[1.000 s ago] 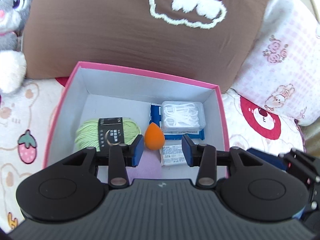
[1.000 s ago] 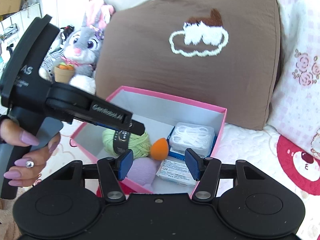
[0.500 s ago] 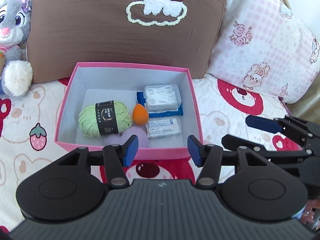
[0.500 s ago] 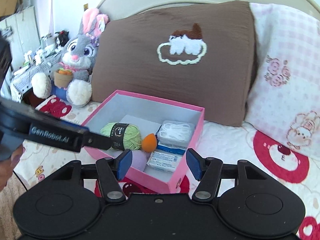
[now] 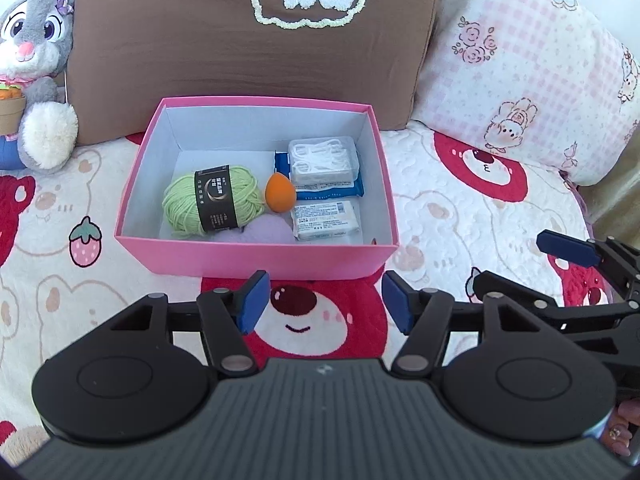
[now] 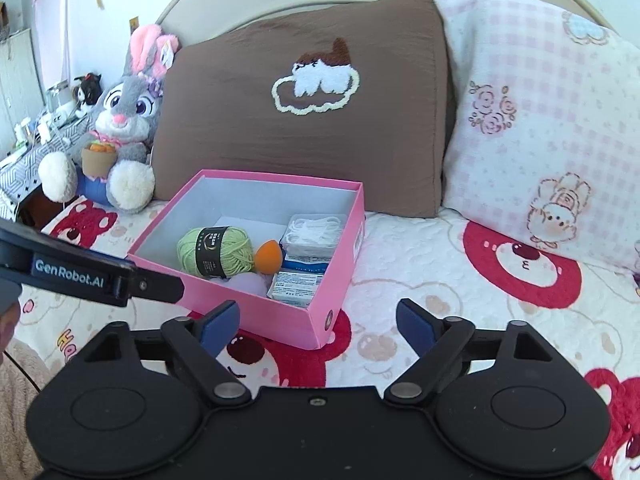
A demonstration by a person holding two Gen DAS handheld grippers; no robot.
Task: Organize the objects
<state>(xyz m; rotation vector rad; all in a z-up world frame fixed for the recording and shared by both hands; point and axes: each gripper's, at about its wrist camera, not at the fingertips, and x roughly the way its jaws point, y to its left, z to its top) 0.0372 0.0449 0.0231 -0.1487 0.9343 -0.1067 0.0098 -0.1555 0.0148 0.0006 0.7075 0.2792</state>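
Both claws, left claw (image 5: 322, 304) and right claw (image 6: 318, 322), empty, jaws just widened apart. Pink box (image 5: 256, 258) lies just ahead of both, left claw squarer to it, contents packed.

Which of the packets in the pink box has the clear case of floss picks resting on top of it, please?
The blue packet, toward the back of the pink box. The white packet in front of it has nothing on top.

box (image 5: 256, 258): matt pink card, pale inside
yarn ball (image 5: 214, 200): soft green wool, glossy black paper band
floss case (image 5: 324, 160): clear hard plastic
brown pillow (image 5: 240, 52): matt cloth, fluffy embroidery
bedspread (image 5: 440, 220): quilted printed cloth
left gripper (image 5: 323, 306): matt black plastic, metal rivets
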